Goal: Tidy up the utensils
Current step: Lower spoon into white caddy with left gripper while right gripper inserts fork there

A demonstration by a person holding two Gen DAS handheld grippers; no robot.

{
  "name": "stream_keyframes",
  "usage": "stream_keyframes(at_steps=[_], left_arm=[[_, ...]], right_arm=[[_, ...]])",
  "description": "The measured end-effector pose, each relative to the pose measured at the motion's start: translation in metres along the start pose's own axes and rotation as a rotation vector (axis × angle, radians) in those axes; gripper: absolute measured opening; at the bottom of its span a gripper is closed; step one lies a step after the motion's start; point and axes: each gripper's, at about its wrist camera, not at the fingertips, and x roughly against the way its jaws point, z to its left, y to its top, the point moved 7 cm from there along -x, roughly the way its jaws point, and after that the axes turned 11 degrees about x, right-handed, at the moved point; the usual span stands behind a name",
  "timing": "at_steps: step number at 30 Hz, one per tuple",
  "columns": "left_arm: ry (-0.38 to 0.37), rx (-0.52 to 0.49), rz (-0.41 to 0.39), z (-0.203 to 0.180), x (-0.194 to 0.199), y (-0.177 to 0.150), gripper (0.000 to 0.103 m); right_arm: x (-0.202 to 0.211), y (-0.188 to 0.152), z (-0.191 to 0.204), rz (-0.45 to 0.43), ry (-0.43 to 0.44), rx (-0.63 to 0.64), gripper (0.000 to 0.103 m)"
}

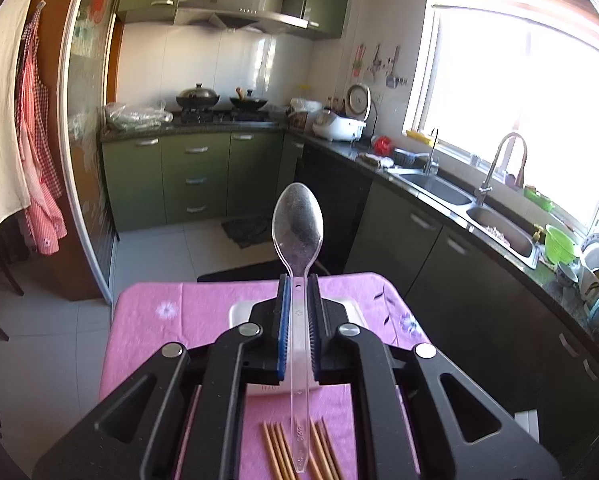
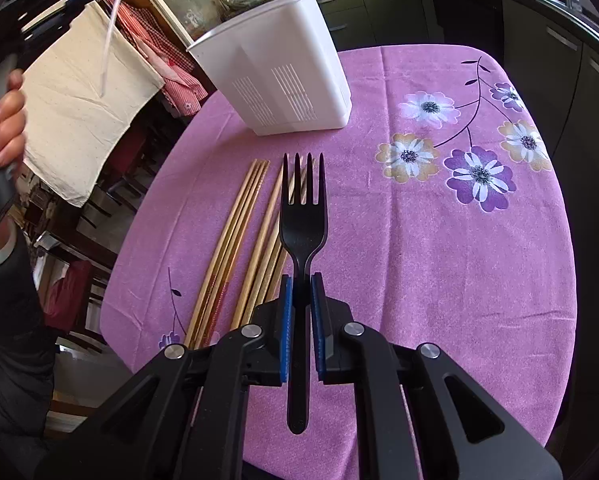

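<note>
The left gripper (image 1: 298,280) clamps a clear spoon (image 1: 298,228), the right gripper (image 2: 299,280) a black fork (image 2: 303,220) pointing toward twelve o'clock.

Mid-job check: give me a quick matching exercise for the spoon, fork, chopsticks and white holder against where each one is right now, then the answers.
Things:
1. clear spoon
2. black fork
3. chopsticks
4. white holder

Places or states:
A. standing upright at the far side of the pink tablecloth
B. clamped in the right gripper
C. lying loose on the cloth, near side
D. clamped in the left gripper, bowl up

Pairs: 1-D, 2-B, 3-C, 4-A
</note>
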Motion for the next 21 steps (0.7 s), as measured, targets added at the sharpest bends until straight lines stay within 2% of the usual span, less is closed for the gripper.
stream_keyframes(at_steps=[6, 10, 13, 21], left_arm=[[0.023, -0.009, -0.150, -0.008, -0.044, 0.033, 0.009], [0.046, 0.005, -0.178, 0.004, -0.074, 0.033, 0.009], [0.071, -0.024, -0.207, 0.008, -0.088, 0.027, 0.009], [0.071, -0.035, -0.144, 0.023, -0.105, 0.003, 0.009]], right_arm=[[0.031, 0.003, -0.001, -0.093, 0.037, 0.014, 0.010], [0.049, 0.017, 0.002, -0.153, 0.043, 0.036, 0.010], [0.057, 0.033, 0.002, -0.197, 0.034, 0.055, 0.010], [0.070, 0.091, 0.005, -0.270, 0.016, 0.093, 0.010]])
